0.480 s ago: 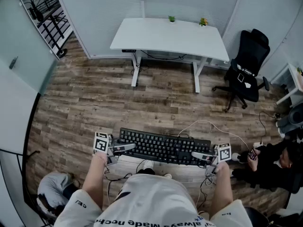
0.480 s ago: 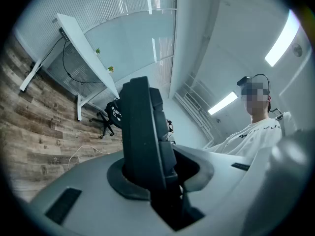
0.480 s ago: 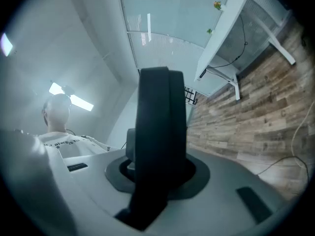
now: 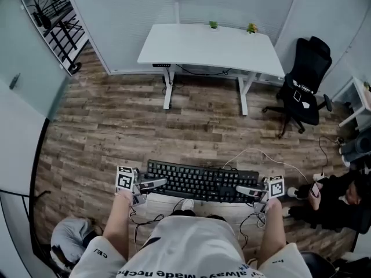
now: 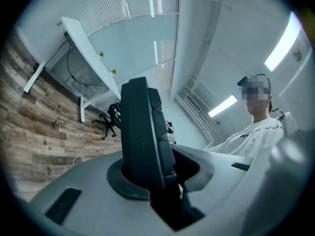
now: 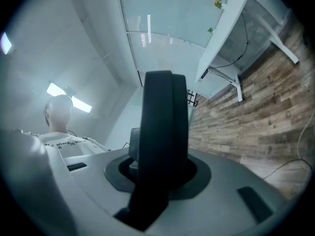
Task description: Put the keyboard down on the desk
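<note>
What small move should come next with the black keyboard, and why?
Probably carry the black rectangular keyboard forward, kept level, toward the white rectangular desk: the left gripper and right gripper each clamp one end, and wooden floor separates it from the desk.

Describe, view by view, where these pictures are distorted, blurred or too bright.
Head view: wide-angle bending curves straight lines; light is even, the white rectangular desk sharp. Left gripper view: fisheye with dark corners, the black plastic keyboard close and soft, the ceiling strip lamp glaring. Right gripper view: same fisheye, keyboard a dark silhouette.
</note>
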Motion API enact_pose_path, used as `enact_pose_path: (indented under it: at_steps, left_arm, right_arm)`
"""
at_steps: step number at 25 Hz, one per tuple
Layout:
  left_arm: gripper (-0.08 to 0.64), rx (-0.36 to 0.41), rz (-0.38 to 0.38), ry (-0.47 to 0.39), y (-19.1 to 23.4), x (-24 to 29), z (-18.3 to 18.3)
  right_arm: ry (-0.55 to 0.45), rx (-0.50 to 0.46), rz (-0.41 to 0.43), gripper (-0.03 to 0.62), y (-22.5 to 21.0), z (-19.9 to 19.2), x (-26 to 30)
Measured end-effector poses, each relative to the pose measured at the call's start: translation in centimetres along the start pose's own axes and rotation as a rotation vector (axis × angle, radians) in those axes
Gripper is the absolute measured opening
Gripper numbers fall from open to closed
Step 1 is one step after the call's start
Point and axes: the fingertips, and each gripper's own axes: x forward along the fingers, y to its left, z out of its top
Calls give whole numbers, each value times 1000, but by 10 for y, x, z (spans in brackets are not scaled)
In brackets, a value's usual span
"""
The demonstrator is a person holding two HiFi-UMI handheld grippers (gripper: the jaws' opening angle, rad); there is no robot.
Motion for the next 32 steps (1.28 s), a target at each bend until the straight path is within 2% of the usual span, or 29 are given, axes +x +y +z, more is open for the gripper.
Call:
enact_pose_path:
  at_steps: [3, 7, 12, 17, 19, 24, 29, 32]
  left_arm:
    - [134, 1, 9, 12, 8, -14, 5]
    - [133, -14, 0, 17, 15, -21, 12]
    - [133, -30, 3, 20, 33, -11, 28]
    - [133, -41, 6, 28, 52, 0, 49]
    - [133, -50, 10, 31, 62, 9, 60]
    - [133, -46, 12, 42, 84, 39, 103]
    - [133, -53, 13, 47, 108, 79, 149]
    - [133, -74, 9, 51, 121, 99, 176]
  right_arm:
    - [-25, 20, 6, 124, -4, -3, 17]
    - [-14, -7, -3, 124, -10, 2, 25]
    - [-45, 62, -3, 124, -22, 21, 24]
    - [-43, 52, -1, 124, -44, 45, 20]
    - [-45, 75, 6, 124, -52, 60, 18]
    - [-31, 14, 8, 124, -69, 112, 5]
    - [-56, 82, 18, 123, -93, 168, -17]
    - [-41, 43, 31, 124, -100, 205, -24]
